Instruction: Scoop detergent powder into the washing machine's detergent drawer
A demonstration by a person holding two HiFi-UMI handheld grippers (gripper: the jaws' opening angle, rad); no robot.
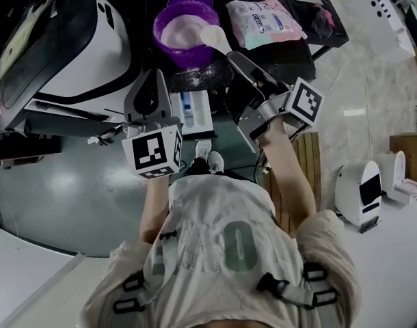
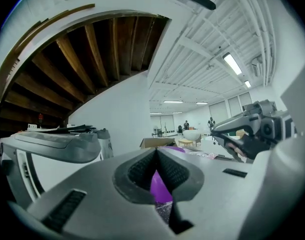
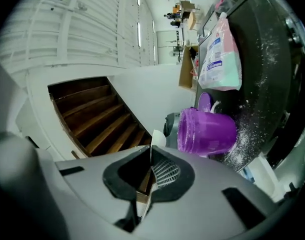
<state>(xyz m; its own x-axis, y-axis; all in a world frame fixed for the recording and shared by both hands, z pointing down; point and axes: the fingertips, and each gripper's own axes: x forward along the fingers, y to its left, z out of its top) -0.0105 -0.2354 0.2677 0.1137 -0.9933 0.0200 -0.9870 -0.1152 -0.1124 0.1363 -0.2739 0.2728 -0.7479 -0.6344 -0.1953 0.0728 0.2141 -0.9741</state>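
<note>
Currently the right gripper (image 1: 234, 59) has its jaws clamped on the thin handle of a white scoop (image 1: 215, 38). In the right gripper view the handle runs edge-on between the pads (image 3: 165, 173), pinched tight. From the head view, the scoop's bowl sits at the right rim of a purple tub (image 1: 186, 33). The tub holds pale detergent powder (image 1: 181, 31). Whether the bowl is loaded, cannot tell.

The tub stands on the washing machine's dark top (image 1: 277, 53), and loose powder is scattered on that top just below the tub. A detergent bag (image 1: 263, 22) lies flat to the tub's right, close but apart from it.

The detergent drawer (image 1: 203, 118) is pulled out below the tub, between the two grippers. It is white with a blue part inside.

The left gripper (image 1: 157, 75) hangs just left of the drawer. Its jaws are pressed together with nothing between them, and purple shows through the gap below the pads in its own view. A white appliance (image 1: 72, 46) sits further left.
</note>
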